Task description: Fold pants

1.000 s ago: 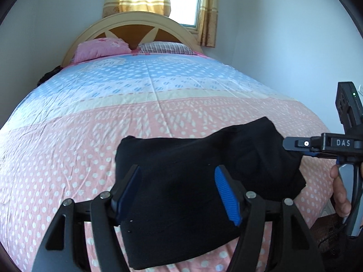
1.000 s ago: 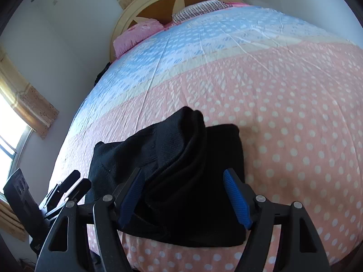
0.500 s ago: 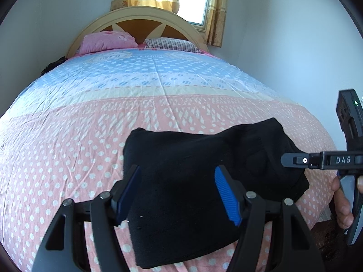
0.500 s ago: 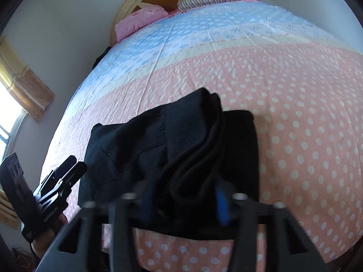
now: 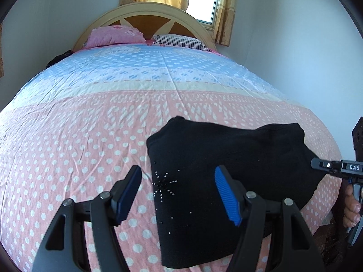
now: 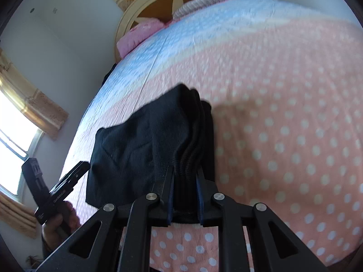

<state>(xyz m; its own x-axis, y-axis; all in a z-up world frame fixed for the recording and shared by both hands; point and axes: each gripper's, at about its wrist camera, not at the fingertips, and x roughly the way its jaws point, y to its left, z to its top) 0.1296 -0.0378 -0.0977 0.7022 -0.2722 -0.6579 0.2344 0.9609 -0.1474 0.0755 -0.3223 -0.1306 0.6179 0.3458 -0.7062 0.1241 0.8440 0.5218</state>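
Black folded pants (image 5: pixel 226 158) lie on the near end of the bed, with small rhinestones on the near left corner. My left gripper (image 5: pixel 178 172) hovers open over their left edge, one finger above the bedspread and the other above the cloth. In the right wrist view the pants (image 6: pixel 140 140) bunch into stacked folds on their right side. My right gripper (image 6: pixel 185 172) is closing there, and its pads press on that stack of folds. The right gripper (image 5: pixel 329 165) also shows at the pants' right edge in the left wrist view. A hand holds the left gripper (image 6: pixel 74 174) at the lower left.
The bedspread (image 5: pixel 79 147) is pink with white dots near me and blue further back. A pink pillow (image 5: pixel 113 36) and a striped pillow (image 5: pixel 181 42) lie against the wooden headboard (image 5: pixel 145 14). A white wall (image 5: pixel 295 56) runs along the bed's right side.
The right gripper has moved in and down and its jaws have closed on the pants' stacked right edge. The left gripper has drifted left, still open, so one finger now hangs over the bedspread.
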